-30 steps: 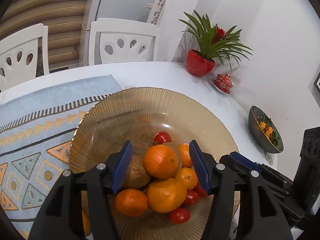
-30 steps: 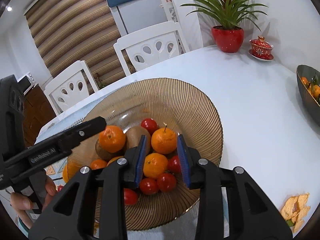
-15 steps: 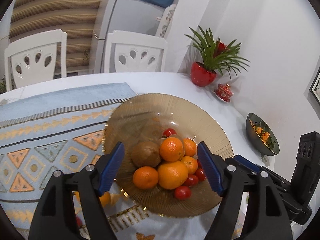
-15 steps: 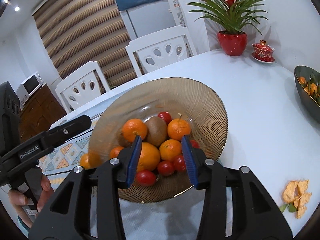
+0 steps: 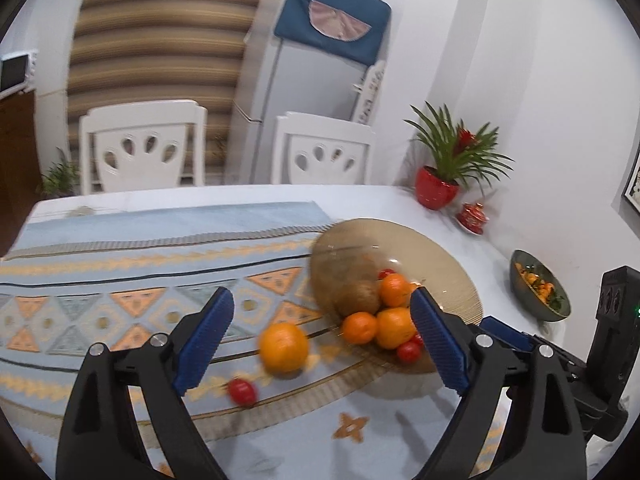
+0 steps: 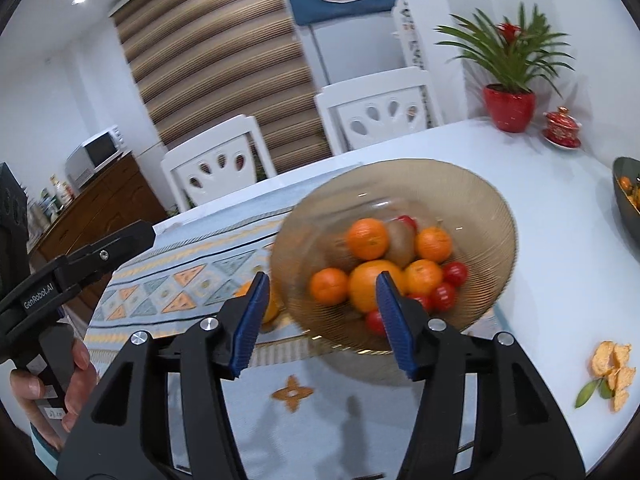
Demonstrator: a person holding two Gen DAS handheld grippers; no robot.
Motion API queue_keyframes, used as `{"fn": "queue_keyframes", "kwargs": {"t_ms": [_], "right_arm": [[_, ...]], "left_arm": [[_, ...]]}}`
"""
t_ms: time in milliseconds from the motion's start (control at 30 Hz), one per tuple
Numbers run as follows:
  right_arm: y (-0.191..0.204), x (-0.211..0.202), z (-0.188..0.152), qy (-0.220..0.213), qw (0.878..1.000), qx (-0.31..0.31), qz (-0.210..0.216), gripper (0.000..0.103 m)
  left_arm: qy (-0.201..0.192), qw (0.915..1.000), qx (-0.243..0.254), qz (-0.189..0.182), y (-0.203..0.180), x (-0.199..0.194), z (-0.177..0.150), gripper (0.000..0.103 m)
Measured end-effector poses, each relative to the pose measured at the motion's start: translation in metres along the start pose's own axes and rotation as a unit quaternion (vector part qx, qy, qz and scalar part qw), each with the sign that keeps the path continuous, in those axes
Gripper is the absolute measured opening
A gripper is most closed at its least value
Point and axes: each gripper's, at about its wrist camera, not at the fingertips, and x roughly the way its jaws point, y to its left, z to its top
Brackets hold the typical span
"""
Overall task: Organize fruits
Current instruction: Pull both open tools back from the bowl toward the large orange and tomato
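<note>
Both tools have pulled back from the bowl (image 6: 472, 184) and are opening, left tool (image 5: 320, 344) wide, right tool (image 6: 320, 320) partway, neither holding anything, so with an orange (image 5: 283, 347) and tomato (image 5: 241, 392) loose on the mat (image 5: 120, 280), next comes grabbing that orange.

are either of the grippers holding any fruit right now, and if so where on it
Nothing is held. The left gripper and right gripper both have jaws opening with no fruit pressed between the pads; the fruit lies in the glass bowl and on the mat.
</note>
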Motion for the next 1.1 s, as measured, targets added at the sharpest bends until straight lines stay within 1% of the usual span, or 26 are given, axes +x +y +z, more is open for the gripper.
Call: {"fn": "queue_keyframes", "kwargs": {"t_ms": [167, 267, 433, 500, 600, 767, 900, 1100], "right_arm": [[0.034, 0.005, -0.016, 0.014, 0.999, -0.029, 0.016, 0.058], [0.052, 0.009, -0.026, 0.023, 0.999, -0.044, 0.021, 0.059], [0.071, 0.014, -0.041, 0.034, 0.997, -0.056, 0.026, 0.060], [0.076, 0.015, -0.044, 0.037, 0.997, -0.057, 0.026, 0.061], [0.081, 0.019, -0.049, 0.041, 0.997, -0.056, 0.024, 0.062], [0.082, 0.031, -0.061, 0.046, 0.997, -0.055, 0.012, 0.065], [0.076, 0.048, -0.071, 0.052, 0.997, -0.051, -0.001, 0.070], [0.062, 0.072, -0.083, 0.067, 0.997, -0.037, -0.022, 0.070]], "left_arm": [[-0.015, 0.9994, -0.003, 0.031, 0.020, -0.030, -0.016, 0.091], [-0.016, 0.9989, -0.008, 0.044, 0.033, -0.042, -0.028, 0.091], [-0.010, 0.9979, -0.018, 0.062, 0.058, -0.052, -0.046, 0.091], [-0.007, 0.9970, -0.021, 0.075, 0.068, -0.054, -0.055, 0.091], [-0.003, 0.9960, -0.026, 0.085, 0.079, -0.052, -0.066, 0.091], [0.014, 0.9942, -0.043, 0.097, 0.098, -0.037, -0.090, 0.091], [0.022, 0.9923, -0.037, 0.116, 0.104, -0.024, -0.107, 0.091], [0.034, 0.9913, -0.039, 0.121, 0.113, -0.007, -0.126, 0.091]]}}
